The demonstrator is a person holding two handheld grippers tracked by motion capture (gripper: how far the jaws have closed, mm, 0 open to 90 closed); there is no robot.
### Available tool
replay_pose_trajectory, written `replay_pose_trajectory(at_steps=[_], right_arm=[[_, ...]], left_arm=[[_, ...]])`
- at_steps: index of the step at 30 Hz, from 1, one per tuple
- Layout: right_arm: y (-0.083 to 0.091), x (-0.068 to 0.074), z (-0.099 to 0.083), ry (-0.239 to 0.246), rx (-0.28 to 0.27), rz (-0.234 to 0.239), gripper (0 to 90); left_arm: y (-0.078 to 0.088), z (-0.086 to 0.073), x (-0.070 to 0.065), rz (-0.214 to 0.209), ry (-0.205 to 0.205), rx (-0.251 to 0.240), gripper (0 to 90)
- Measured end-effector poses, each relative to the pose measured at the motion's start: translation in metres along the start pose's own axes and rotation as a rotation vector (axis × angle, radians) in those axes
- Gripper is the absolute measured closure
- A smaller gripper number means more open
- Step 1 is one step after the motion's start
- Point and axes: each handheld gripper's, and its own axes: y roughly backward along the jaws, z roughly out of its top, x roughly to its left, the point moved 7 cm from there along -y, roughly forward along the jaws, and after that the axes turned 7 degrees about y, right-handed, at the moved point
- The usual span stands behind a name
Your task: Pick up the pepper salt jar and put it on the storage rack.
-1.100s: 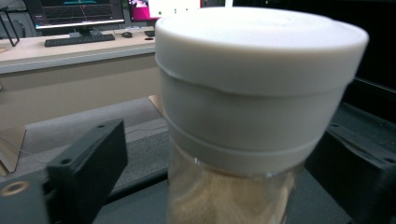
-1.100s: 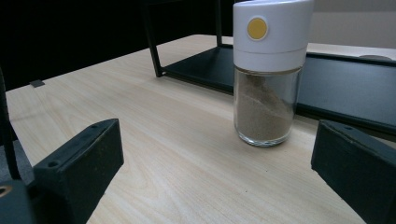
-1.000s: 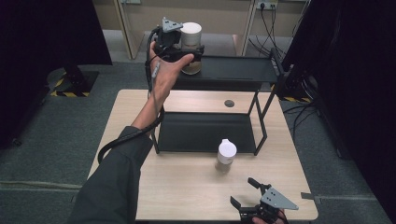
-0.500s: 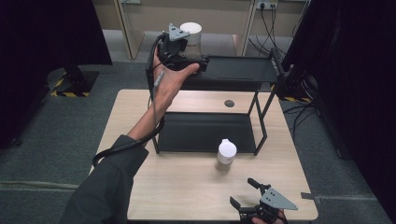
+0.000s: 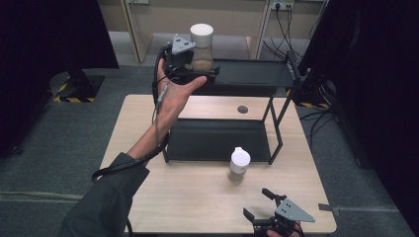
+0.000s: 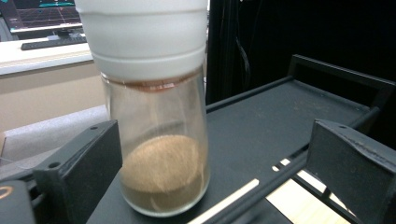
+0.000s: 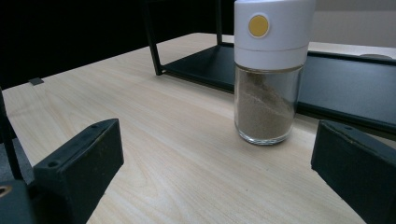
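The left hand-held gripper (image 5: 197, 69) sits in the upper middle of the high view, raised over the top shelf of a black rack (image 5: 257, 74). Its jaws stand wide apart and have just been closing a little, with a glass jar (image 5: 201, 47) standing on that shelf just beside them. The left gripper view shows what the high view cannot — the jar (image 6: 159, 140) stands nearer the left jaw than the right, with the pads not pressing on it. Brown powder fills only its bottom part under a thick white cap. In that view the shelf (image 6: 280, 116) runs off to the right as a dark, dusty tray with a raised rim.

The right hand-held gripper (image 5: 262, 205) lies low at the bottom right of the high view, over the light wooden worktop (image 5: 148, 197), jaws spread and holding nothing. Ahead of it a second jar (image 5: 239, 165) stands upright on the worktop, just in front of the rack's lower tray. The right gripper view alone gives its detail — the jar (image 7: 268, 70) is half full of tan powder heaped on a slope, and its white cap bears a plain yellow dot (image 7: 258, 25).

I can read no brand, label or writing on either jar.
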Motion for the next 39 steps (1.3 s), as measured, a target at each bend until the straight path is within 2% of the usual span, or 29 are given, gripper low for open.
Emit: replay_pose_trajectory(at_steps=[7,10,18,25,29,39], right_arm=[[0.0,0.0,0.0,0.003,0.001,0.0,2.6],[0.0,0.0,0.0,0.002,0.001,-0.001,2.6],[0.0,0.0,0.0,0.003,0.002,0.0,2.6],[0.0,0.0,0.0,0.004,0.001,-0.001,2.6],[0.0,0.0,0.0,0.005,0.001,0.0,2.6],[-0.001,0.001,0.0,0.006,0.003,0.0,2.6]], left_arm=[[0.009,-0.013,0.0,-0.028,-0.009,-0.008,3.1],[0.013,-0.017,-0.002,-0.035,-0.029,-0.014,3.0],[0.02,-0.028,-0.005,-0.072,-0.025,-0.018,3.0],[0.025,-0.045,-0.008,-0.121,-0.015,-0.02,2.7],[0.03,-0.061,-0.012,-0.165,-0.01,-0.011,2.6],[0.038,-0.087,-0.021,-0.235,-0.012,0.016,2.6]])
